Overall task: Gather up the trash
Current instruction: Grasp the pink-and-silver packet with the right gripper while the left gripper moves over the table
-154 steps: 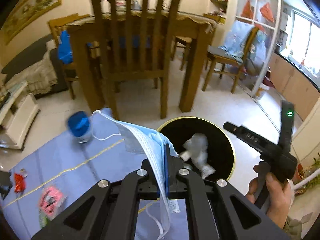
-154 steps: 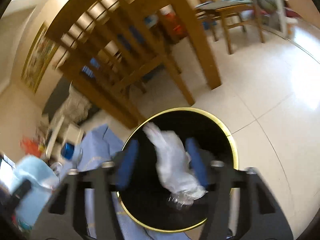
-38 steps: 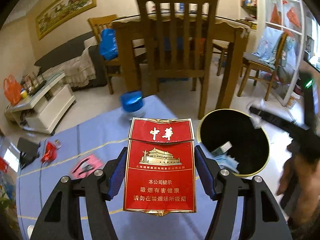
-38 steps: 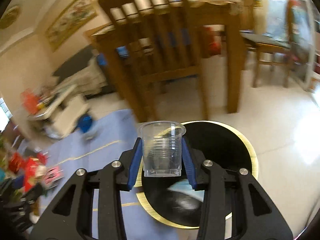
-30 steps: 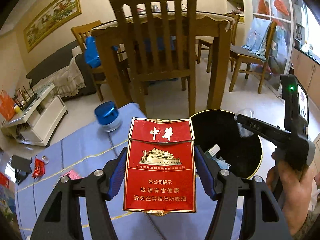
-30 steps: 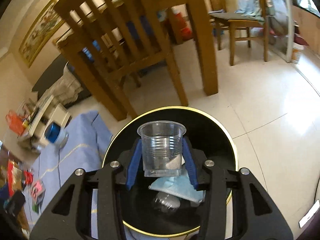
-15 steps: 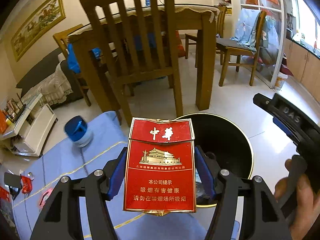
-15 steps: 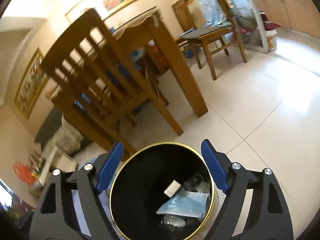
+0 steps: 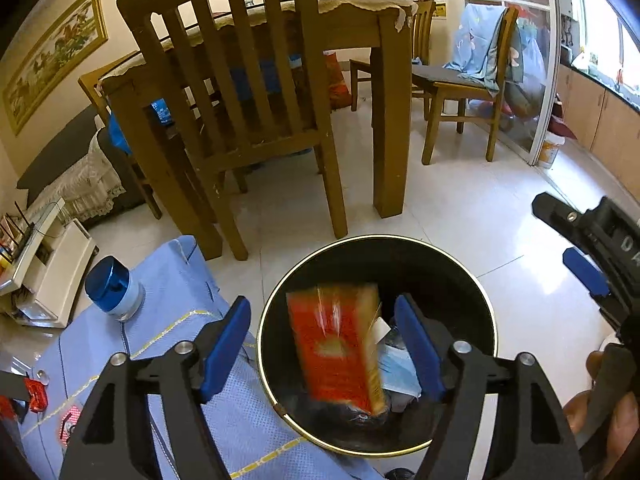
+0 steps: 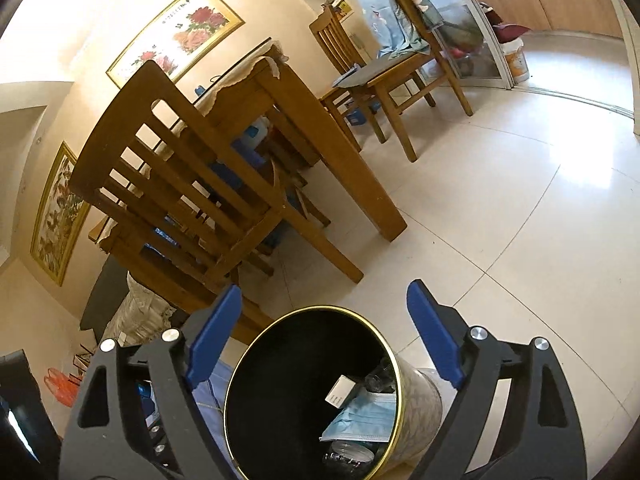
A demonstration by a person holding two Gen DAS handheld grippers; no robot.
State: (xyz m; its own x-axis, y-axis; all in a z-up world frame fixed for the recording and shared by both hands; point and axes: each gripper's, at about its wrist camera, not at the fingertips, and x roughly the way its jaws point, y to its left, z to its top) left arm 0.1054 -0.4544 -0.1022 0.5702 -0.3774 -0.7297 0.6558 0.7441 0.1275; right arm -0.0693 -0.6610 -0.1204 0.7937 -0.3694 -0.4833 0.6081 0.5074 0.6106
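A round black bin with a gold rim (image 9: 486, 300) stands on the floor beside a blue cloth (image 9: 168, 320). My left gripper (image 9: 322, 328) is open above the bin. A blurred red cigarette box (image 9: 332, 352) is falling between its fingers into the bin. A blue face mask (image 10: 360, 420), a white slip and clear plastic lie in the bin (image 10: 236, 392). My right gripper (image 10: 322, 328) is open and empty above the bin's far rim. It also shows at the right edge of the left wrist view (image 9: 584, 256).
A blue-capped jar (image 9: 112, 288) and small red wrappers (image 9: 36, 394) lie on the blue cloth. A wooden chair (image 9: 240, 100) and dining table (image 9: 360, 20) stand just behind the bin. More chairs and glass doors are at the right. White tiled floor surrounds the bin.
My left gripper has opened and let go of the red cigarette box, which drops into the bin. My right gripper earlier released the clear cup and has since pulled back, staying open.
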